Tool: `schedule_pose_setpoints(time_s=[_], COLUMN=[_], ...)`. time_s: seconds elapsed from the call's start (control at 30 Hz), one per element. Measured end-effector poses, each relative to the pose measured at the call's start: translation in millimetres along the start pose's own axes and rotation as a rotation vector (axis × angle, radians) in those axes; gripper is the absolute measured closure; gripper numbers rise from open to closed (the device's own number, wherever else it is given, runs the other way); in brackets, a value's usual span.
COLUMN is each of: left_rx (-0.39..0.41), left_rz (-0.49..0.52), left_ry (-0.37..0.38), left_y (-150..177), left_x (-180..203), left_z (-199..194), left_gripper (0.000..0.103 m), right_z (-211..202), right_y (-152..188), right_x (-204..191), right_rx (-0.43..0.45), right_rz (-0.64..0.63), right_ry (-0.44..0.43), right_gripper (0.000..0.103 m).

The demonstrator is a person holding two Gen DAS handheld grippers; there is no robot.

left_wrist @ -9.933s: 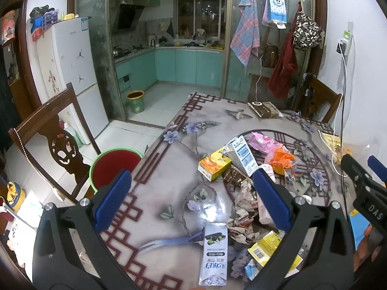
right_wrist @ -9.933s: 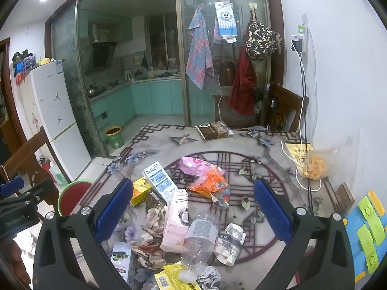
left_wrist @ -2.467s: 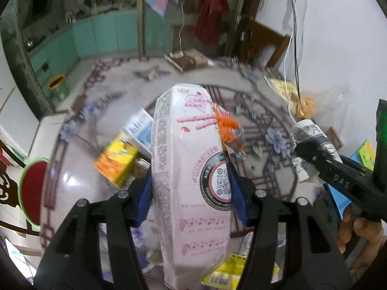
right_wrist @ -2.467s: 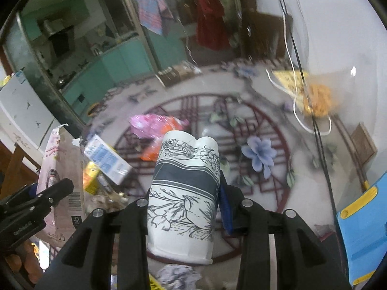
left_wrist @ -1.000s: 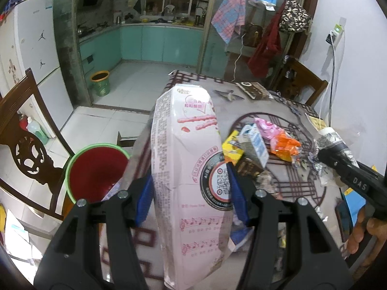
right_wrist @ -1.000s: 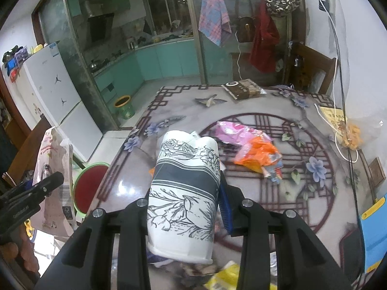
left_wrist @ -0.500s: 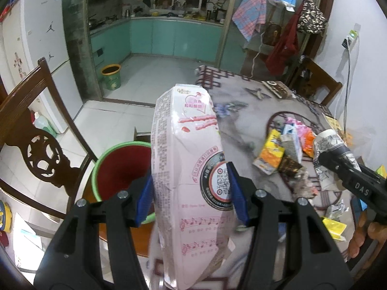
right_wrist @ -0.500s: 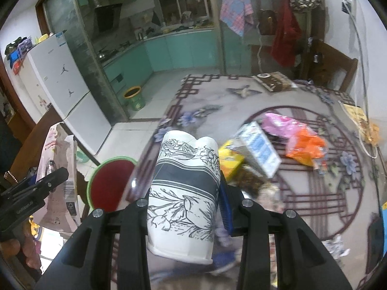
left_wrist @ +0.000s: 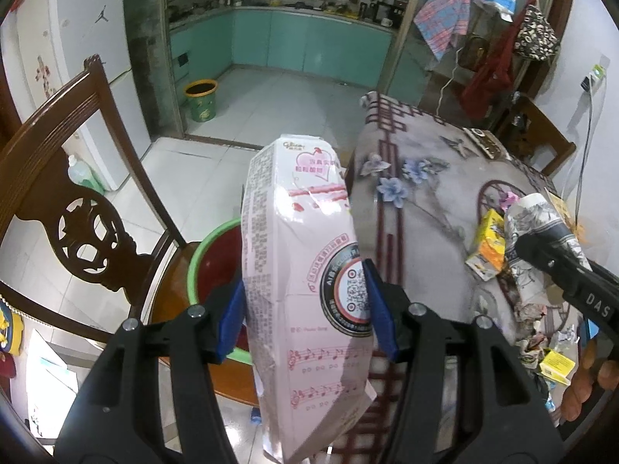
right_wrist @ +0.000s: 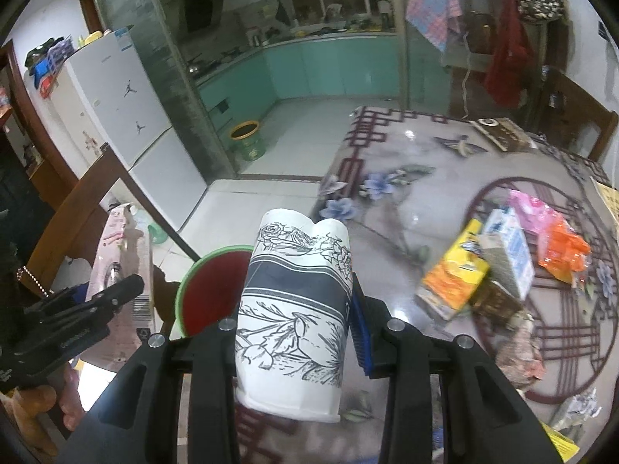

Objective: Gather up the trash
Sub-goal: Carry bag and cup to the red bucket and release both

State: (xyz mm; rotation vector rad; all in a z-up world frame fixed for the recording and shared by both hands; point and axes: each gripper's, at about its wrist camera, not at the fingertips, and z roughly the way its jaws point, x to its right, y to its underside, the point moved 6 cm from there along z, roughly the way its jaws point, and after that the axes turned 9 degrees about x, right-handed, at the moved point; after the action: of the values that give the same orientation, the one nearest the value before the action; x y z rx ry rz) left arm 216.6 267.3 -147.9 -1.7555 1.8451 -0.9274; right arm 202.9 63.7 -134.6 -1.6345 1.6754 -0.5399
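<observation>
Pink carton (left_wrist: 305, 290) and paper cup (right_wrist: 296, 309) clamped in tongs.

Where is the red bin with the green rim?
The red bin stands on the chair seat beside the table, left of the paper cup in the right wrist view.

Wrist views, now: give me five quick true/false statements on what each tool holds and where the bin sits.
1. The left tool grips a pink carton. True.
2. The right tool is empty. False: it is shut on a paper cup.
3. The bin has a green rim and red inside. True.
4. The bin stands on the table. False: it sits on a chair seat beside the table.
5. The table holds no more trash. False: a yellow box and wrappers remain.
</observation>
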Motion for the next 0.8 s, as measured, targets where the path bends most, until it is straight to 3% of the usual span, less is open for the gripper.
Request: schedule_pose_setpoints(time_s=[0.5, 0.8], left_rx=[-0.045, -0.12], left_rz=[-0.044, -0.064], left_ry=[-0.025, -0.047], left_y=[-3.4, 12.6], left_x=[-45.0, -62.1], left_z=[29.4, 58.0], left_gripper=[0.049, 0.049], right_z=[47.0, 79.6], right_y=[-5.7, -13.2], right_x=[-48.8, -71.4], right_rx=[-0.065, -0.107], right_rz=[-0.057, -0.03], right_ry=[-0.053, -0.127], right_gripper=[0.068, 0.068])
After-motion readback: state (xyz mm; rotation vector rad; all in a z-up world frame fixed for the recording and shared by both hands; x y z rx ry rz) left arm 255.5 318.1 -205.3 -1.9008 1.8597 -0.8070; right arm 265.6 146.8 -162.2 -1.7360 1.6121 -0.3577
